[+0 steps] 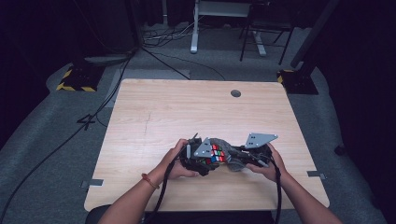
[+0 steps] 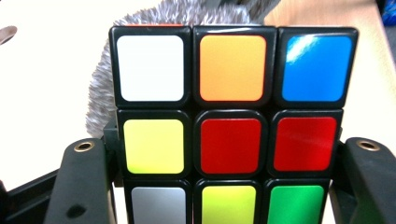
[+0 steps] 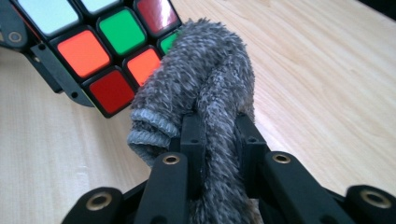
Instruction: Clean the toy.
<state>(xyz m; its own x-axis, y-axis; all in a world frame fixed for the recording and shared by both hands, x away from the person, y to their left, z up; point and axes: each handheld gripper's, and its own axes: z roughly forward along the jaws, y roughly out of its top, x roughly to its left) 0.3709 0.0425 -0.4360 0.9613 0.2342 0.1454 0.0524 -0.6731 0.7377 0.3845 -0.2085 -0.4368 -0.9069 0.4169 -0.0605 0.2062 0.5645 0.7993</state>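
High view first: I am working near the front edge of the wooden table (image 1: 187, 107), with my left gripper (image 1: 198, 156) and my right gripper (image 1: 250, 156) brought in toward each other so that what they carry meets between them.

My left gripper is clamped on the puzzle cube (image 2: 231, 126). In the left gripper view my two black jaws press against its left and right sides at the middle and lower rows, and the face toward the camera stands upright and square: white, orange and blue along the top, yellow, red, red across the middle, grey, yellow-green and green below. A cube has no long axis; that face simply looks back along my jaws.

My right gripper is closed on the grey fuzzy cloth (image 3: 205, 93). In the right gripper view the cloth is bunched into a thick folded roll pinched between my jaws, its long axis running straight out along them, away from me and toward the cube. Its far end touches the cube's lower corner, beside the orange and green tiles. There the cube sits tilted, cornerwise, above the bare tabletop.
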